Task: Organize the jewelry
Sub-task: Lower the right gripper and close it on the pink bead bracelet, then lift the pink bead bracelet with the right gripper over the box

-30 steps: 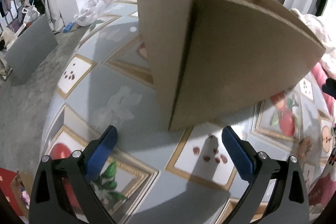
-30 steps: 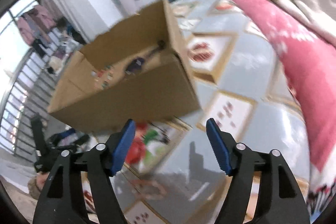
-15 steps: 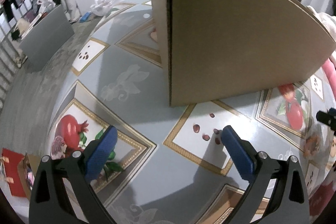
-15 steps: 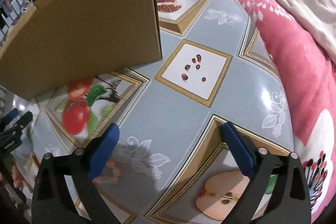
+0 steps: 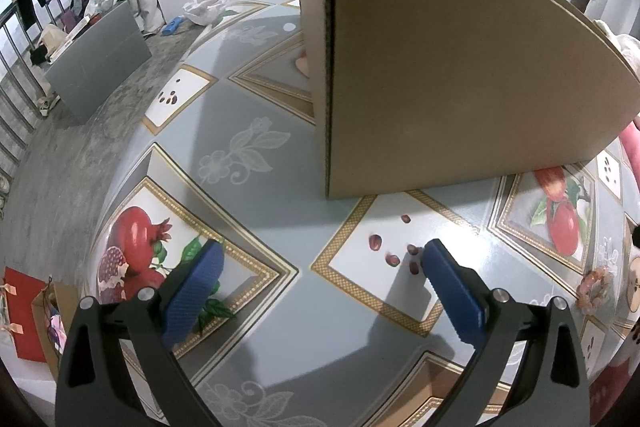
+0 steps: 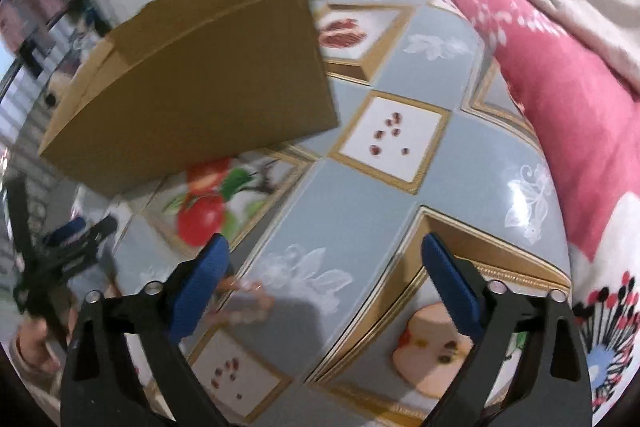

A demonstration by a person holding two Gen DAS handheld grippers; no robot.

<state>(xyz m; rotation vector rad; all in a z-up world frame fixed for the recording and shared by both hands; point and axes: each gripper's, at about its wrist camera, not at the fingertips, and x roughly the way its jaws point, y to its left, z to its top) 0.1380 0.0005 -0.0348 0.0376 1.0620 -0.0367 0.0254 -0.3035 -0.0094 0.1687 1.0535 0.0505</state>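
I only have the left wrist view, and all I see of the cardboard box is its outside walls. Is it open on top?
Observer: Yes. The right wrist view shows the cardboard box open at the top, though its contents are hidden from that angle.
Operator: Where is the right hand-held gripper relative to the bead bracelet?
Observer: The right hand-held gripper is open. Its jaws have just been closing a little, with nothing between them. The bead bracelet lies on the tablecloth, right beside the finger on the picture's left.
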